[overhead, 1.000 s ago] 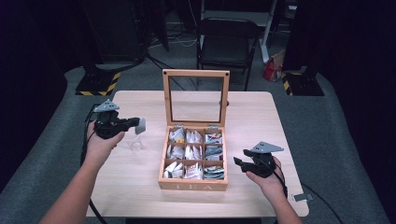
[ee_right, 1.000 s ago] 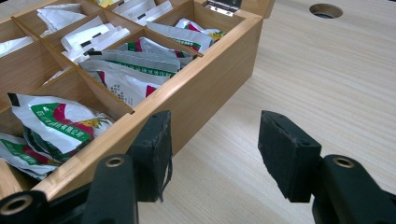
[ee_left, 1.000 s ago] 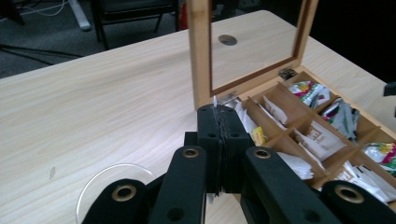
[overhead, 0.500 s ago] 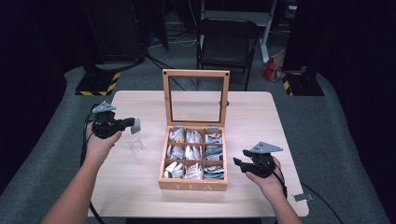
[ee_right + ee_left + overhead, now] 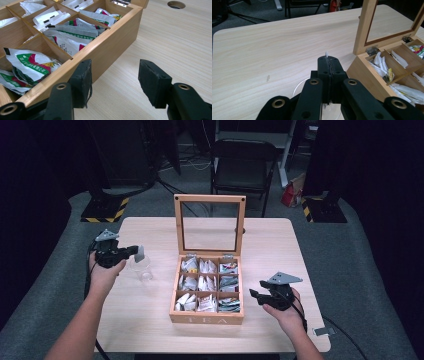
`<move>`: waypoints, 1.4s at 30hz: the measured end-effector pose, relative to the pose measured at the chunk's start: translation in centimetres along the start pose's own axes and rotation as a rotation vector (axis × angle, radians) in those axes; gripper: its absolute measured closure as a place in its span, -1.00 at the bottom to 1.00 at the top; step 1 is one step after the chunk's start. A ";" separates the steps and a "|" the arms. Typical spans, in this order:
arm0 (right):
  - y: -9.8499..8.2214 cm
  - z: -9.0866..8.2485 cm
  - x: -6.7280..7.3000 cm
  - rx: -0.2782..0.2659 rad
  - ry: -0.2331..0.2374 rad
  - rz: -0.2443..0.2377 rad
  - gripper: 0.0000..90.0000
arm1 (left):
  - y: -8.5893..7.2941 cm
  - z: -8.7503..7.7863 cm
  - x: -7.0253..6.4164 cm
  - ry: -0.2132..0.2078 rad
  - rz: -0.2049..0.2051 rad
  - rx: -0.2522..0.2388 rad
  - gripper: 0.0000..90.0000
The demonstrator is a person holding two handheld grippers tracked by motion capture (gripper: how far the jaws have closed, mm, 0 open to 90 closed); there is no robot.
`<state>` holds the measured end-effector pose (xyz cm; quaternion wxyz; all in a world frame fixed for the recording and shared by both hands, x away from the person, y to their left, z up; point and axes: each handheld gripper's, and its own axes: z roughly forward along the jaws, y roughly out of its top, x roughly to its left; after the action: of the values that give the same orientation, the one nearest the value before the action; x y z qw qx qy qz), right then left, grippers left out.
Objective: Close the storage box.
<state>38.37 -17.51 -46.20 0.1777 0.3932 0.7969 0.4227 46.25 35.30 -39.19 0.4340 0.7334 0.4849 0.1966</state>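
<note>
My left claw (image 5: 131, 253), clenched on a small white tea bag (image 5: 139, 253), has dropped toward the clear plastic cup (image 5: 141, 268) on the pale wooden tabletop (image 5: 150, 320); I judge release comes next. My right claw (image 5: 256, 295) rests half-open, empty, beside the open wooden tea box (image 5: 207, 317).

White tea bag (image 5: 139, 253) (thin, upright) pinched above clear cup (image 5: 142, 269)

The tea box (image 5: 207, 312) sits mid-bench (image 5: 150, 320), packets (image 5: 206, 303) in its compartments; a cup (image 5: 141, 268) stands left of it.
</note>
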 end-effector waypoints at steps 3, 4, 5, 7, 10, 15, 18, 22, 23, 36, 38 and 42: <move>0.0 0.0 0.1 -0.004 -0.004 -0.002 -0.02 | -0.3 0.1 0.1 0.005 -0.008 0.004 0.99; 0.0 0.0 0.1 -0.004 -0.004 -0.003 -0.02 | -0.4 0.2 0.2 0.007 -0.008 0.001 0.99; 0.0 0.0 0.0 -0.003 -0.003 -0.003 -0.02 | -0.5 0.2 0.3 0.009 -0.005 0.010 0.99; 0.0 0.0 0.0 -0.004 0.000 0.001 -0.02 | -0.6 0.3 0.3 0.011 -0.008 0.011 0.99; 0.0 0.0 0.1 -0.001 -0.003 -0.001 -0.02 | -0.9 0.7 0.4 0.017 -0.014 0.012 0.99; 0.0 0.0 0.0 0.000 0.000 -0.002 -0.02 | -1.7 1.4 0.6 0.025 -0.021 0.030 0.99; 0.0 0.0 0.1 0.001 0.000 -0.001 -0.02 | -2.1 1.5 0.6 0.025 -0.038 0.038 0.99; 0.0 0.1 0.1 0.001 0.000 -0.002 -0.02 | -2.6 1.8 0.8 0.028 -0.046 0.042 0.99; 0.0 0.1 0.1 0.002 0.000 -0.003 -0.03 | -2.8 1.9 0.8 0.028 -0.048 0.044 0.99; 0.0 0.1 0.1 0.002 0.001 -0.003 -0.03 | -3.0 2.1 0.8 0.030 -0.047 0.047 0.82; 0.0 0.1 0.1 0.002 0.002 -0.002 -0.03 | -3.0 2.1 0.7 0.023 -0.053 0.050 0.79; 0.0 0.1 0.1 0.005 0.003 0.004 -0.03 | -2.9 1.9 0.6 0.022 -0.054 0.033 0.64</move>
<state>38.39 -17.37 -46.30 0.1749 0.3947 0.7973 0.4218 46.29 35.43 -42.69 0.4217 0.7250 0.5123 0.1847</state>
